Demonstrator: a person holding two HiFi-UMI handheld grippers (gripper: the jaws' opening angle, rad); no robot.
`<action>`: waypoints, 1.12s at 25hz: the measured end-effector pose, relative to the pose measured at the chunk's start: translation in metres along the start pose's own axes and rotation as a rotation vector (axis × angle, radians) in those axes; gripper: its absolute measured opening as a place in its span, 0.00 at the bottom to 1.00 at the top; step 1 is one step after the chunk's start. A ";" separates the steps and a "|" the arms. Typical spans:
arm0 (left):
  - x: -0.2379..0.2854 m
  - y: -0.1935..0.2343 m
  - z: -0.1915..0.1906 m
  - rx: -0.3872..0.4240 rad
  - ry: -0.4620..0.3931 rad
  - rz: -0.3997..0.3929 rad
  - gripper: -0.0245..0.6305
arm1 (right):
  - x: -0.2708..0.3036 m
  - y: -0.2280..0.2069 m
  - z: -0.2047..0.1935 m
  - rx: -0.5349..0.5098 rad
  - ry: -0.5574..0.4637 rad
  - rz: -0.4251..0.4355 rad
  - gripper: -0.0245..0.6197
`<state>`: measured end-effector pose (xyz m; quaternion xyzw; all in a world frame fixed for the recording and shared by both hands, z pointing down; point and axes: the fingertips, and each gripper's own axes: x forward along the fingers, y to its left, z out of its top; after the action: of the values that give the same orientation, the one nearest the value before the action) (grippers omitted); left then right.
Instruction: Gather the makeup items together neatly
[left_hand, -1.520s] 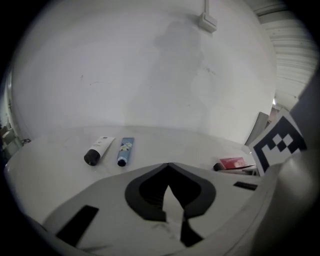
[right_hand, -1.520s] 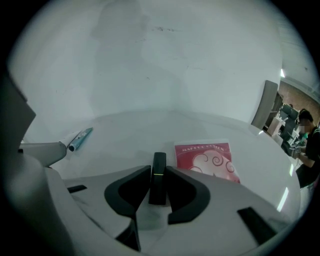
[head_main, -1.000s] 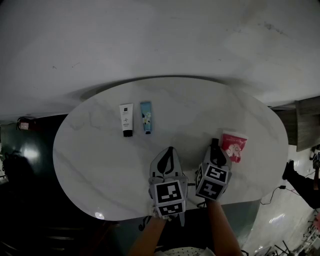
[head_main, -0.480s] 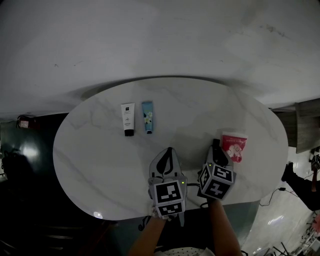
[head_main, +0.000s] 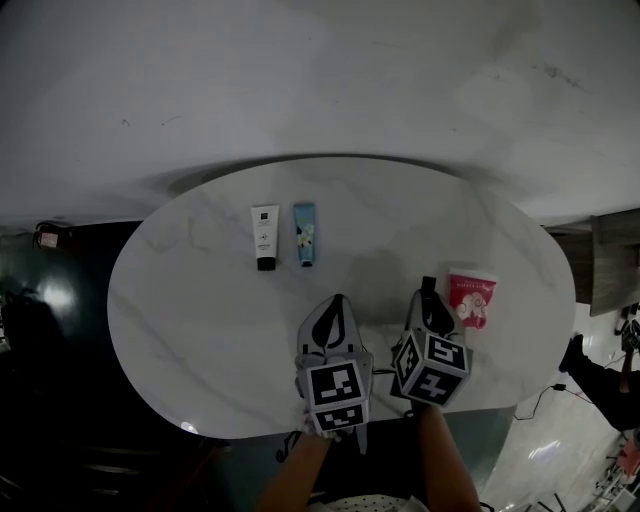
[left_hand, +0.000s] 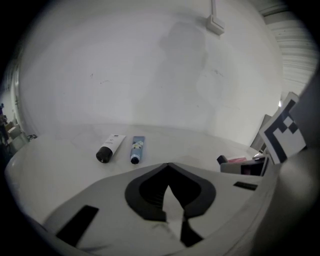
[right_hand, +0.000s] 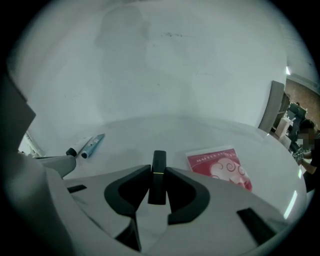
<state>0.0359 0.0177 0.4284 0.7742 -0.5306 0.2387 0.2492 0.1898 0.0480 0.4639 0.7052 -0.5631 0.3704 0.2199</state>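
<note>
Hardly anything has moved in the last second: the right gripper (right_hand: 158, 170) has only tilted a touch and still pinches the black lipstick (right_hand: 159, 159) across its middle, near the thin gold band. The left gripper (left_hand: 169, 167) hangs beside it, jaws pressed together on nothing. That lipstick looks light, stiff and glossy, so probably slippery; a grip square on the flat sides should suit it best. Just right of it lies the red sachet (head_main: 471, 297), flat and likely floppy, its white lettering too blurred to read above a swirly cloud design. Far across the marble table (head_main: 200, 330), a white tube (head_main: 265, 237) and a blue tube (head_main: 305, 233) sit side by side, print illegible.
</note>
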 end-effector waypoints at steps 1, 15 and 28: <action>0.000 0.002 0.001 -0.002 -0.003 0.003 0.08 | -0.001 0.003 0.003 0.001 -0.005 0.008 0.22; -0.010 0.041 0.019 -0.046 -0.056 0.069 0.08 | 0.000 0.060 0.043 -0.058 -0.047 0.096 0.22; -0.010 0.074 0.022 -0.093 -0.065 0.118 0.08 | 0.021 0.108 0.061 -0.110 -0.037 0.156 0.22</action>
<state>-0.0348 -0.0124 0.4148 0.7365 -0.5937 0.2030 0.2529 0.1053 -0.0391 0.4302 0.6527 -0.6399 0.3417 0.2184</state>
